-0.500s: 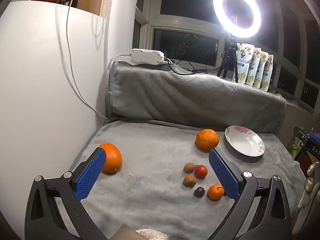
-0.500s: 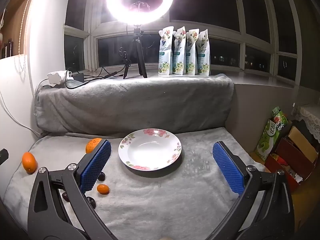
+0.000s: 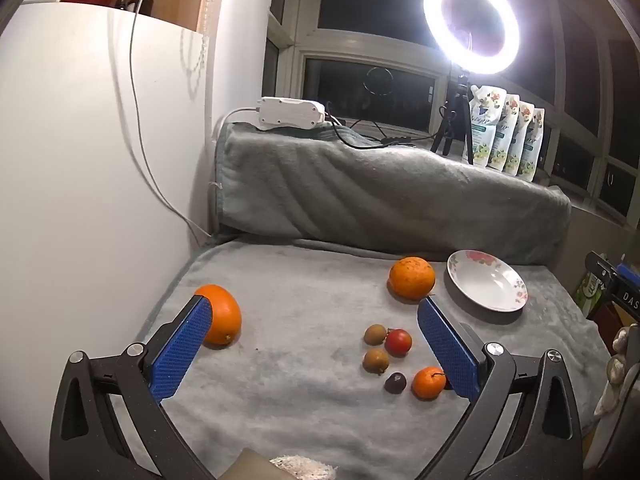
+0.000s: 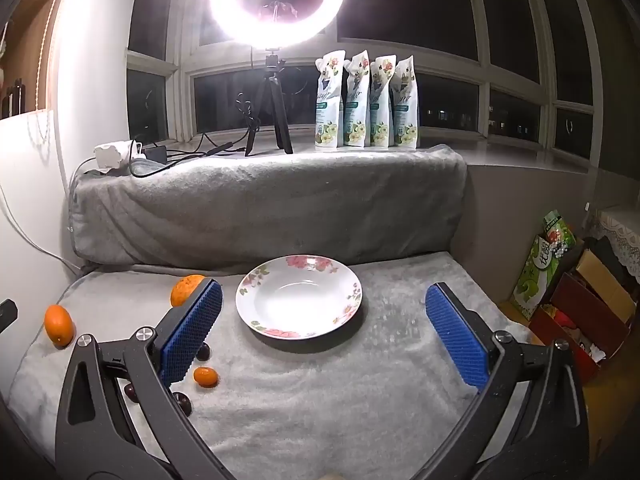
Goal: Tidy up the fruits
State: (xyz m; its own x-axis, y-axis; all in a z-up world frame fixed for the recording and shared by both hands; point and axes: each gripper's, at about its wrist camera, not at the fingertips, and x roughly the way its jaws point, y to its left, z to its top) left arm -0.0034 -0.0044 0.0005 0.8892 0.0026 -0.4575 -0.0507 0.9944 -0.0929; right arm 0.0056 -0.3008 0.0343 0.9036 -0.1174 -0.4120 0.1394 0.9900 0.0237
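The left tongs [image 3: 314, 344] stand wide open over the grey blanket-covered surface [image 3: 304, 412], holding nothing. The left blue pad [image 3: 180, 354] sits in front of a large orange [image 3: 222, 314] at the surface's left side; whether pad and fruit touch cannot be told. The right pad [image 3: 448, 350] lies just beside a small tangerine [image 3: 429, 382]. Between the pads lie the small fruits: two brownish ones [image 3: 375, 334], [image 3: 376, 361], a red one [image 3: 398, 341] touching the upper brown one, and a dark one [image 3: 395, 383] next to the tangerine. A second large orange [image 3: 412, 278] rests farther back, near the flowered plate [image 3: 486, 286], which has no fruit in it.

The right tongs [image 4: 322, 334] are likewise spread wide and grip nothing. They frame the plate [image 4: 298, 330], which sits between and beyond the blue pads [image 4: 192, 334] without touching either. The left pad partly hides the far orange [image 4: 185, 289] and some dark fruits [image 4: 203, 353]; the tangerine [image 4: 205, 376] lies just beside it. The other orange [image 4: 59, 325] sits well apart at the left edge.
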